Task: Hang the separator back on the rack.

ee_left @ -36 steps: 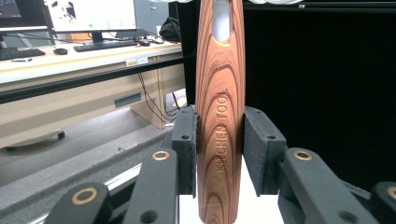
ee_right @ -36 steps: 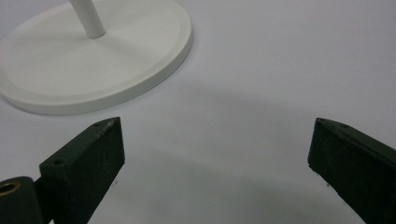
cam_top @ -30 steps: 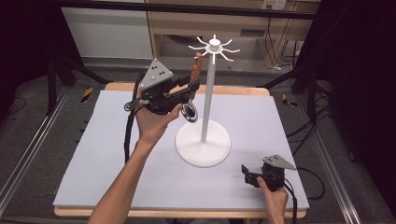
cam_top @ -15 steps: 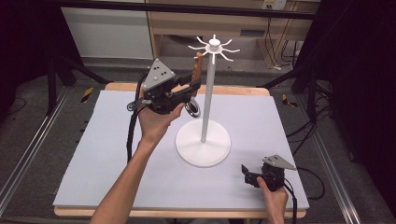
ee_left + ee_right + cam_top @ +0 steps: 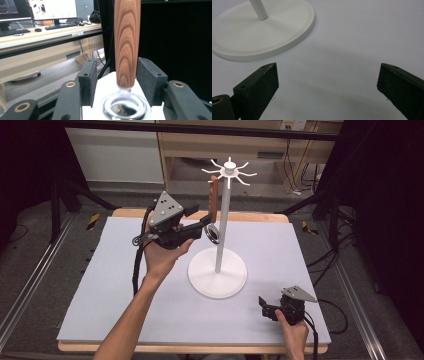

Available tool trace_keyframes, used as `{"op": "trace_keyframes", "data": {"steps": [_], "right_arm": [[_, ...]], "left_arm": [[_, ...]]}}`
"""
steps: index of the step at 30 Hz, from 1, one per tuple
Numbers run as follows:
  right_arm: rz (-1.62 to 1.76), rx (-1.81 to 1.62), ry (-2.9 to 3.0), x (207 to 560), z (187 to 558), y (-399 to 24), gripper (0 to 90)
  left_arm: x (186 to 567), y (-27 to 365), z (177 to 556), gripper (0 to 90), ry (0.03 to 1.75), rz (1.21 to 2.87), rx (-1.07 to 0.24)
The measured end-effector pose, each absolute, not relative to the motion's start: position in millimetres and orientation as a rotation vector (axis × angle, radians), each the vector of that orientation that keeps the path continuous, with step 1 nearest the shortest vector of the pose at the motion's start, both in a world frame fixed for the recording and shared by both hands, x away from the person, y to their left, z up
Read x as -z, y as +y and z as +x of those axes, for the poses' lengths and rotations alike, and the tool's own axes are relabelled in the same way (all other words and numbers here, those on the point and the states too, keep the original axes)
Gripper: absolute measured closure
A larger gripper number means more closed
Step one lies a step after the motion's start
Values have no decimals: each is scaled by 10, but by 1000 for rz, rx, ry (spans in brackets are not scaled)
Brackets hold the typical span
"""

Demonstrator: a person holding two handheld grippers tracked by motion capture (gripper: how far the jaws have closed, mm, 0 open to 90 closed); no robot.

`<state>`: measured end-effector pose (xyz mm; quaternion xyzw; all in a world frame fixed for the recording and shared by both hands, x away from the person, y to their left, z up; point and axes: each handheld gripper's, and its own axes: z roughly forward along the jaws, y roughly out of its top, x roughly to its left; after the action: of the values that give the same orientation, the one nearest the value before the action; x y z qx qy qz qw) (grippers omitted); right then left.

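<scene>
the left gripper (image 5: 202,226) is held up beside the white stand (image 5: 218,270), and its jaws have just been opening: in the left gripper view they stand apart on either side of a wooden handle (image 5: 127,42), with a clear gap between the wood and each pad. that handle belongs to a small utensil with a round metal ring (image 5: 213,234) at its lower end (a tiny strainer or something like it, the ring too blurred up close to say). it hangs upright just left of the stand's post, its top up among the white hooks (image 5: 229,171) that fan out from the crown, though i cannot tell which hook carries it. the ring dangles level with the jaw tips, above the stand's round base. the person's left hand grips the tool from below, forearm coming in from the near edge of the table (image 5: 115,285). the right gripper (image 5: 264,307) rests low on the pale table surface at the near right corner, well apart from the utensil; its jaws are spread wide with nothing between them, pointing toward the stand's base (image 5: 264,30).
</scene>
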<state>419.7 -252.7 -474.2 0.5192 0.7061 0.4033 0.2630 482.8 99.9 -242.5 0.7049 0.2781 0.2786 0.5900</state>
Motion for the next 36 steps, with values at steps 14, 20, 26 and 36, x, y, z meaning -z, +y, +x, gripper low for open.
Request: {"op": "trace_keyframes", "data": {"steps": [14,20,26,36], "right_arm": [[1408,-1087,1908,4746,4192,-2524,42],[1410,-1086,1907,4748,4192,-2525,42],[1410,-1081,1901,4749,4189,-2527,42],[1405,-1079,1899,4757,4190,-2537,42]], "left_arm": [[2744,1231,4646,429,637,1716,-642],[2982,1364,4604,415,670,1747,-620],[3225,1511,4559,407,706,1792,-613],[3623,1723,4524,390,781,1838,-589]]}}
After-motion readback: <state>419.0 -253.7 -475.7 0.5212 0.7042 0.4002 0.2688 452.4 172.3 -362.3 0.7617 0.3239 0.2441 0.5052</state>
